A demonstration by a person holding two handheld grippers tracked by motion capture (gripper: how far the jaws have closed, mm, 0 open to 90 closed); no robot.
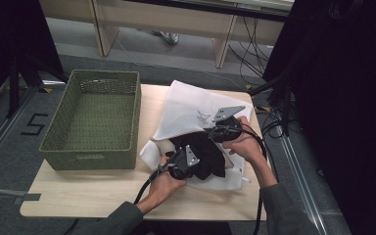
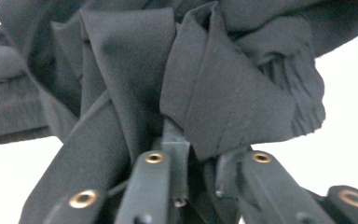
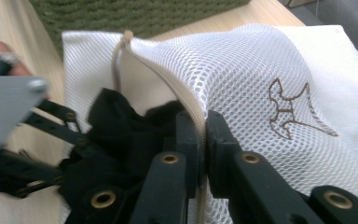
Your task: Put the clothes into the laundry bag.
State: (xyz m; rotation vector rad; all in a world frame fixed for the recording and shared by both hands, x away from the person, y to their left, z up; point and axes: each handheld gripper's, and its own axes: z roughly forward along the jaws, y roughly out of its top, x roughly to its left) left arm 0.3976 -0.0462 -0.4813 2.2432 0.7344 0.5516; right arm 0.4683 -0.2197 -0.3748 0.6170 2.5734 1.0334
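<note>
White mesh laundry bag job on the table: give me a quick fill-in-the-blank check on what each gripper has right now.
1. The right gripper is shut on the zipper edge of the white mesh laundry bag, holding its mouth ____.
2. The left gripper is shut on a bunch of ____ fabric.
3. The green woven basket at the table's left is ____.
4. The dark garment lies at the bag's ____.

Missing words: open; black; empty; mouth
</note>
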